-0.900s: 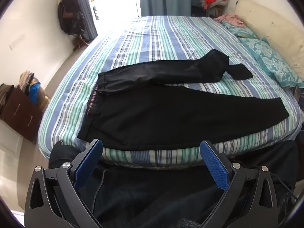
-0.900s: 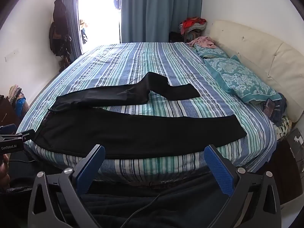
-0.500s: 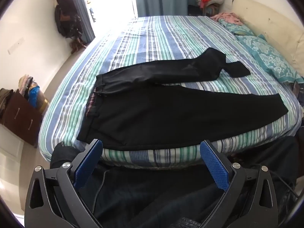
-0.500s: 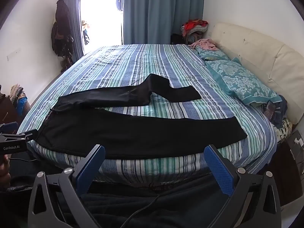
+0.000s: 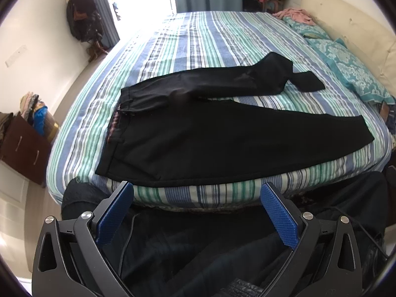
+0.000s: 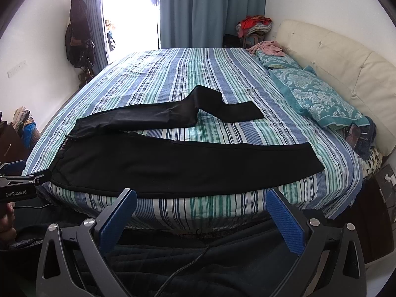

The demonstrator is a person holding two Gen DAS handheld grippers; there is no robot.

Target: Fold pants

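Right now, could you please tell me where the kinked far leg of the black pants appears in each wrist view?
Left wrist view: the kinked far leg of the black pants lies above centre, its cuff pointing right.
Right wrist view: the same leg sits near centre, bending at mid-length.
Shared landmark: the teal patterned pillow, right of the cuff in both.

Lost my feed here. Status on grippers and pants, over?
Left gripper open, empty. Right gripper open, empty. Pants spread on bed, far leg kinked, unfolded. Nothing in the way.
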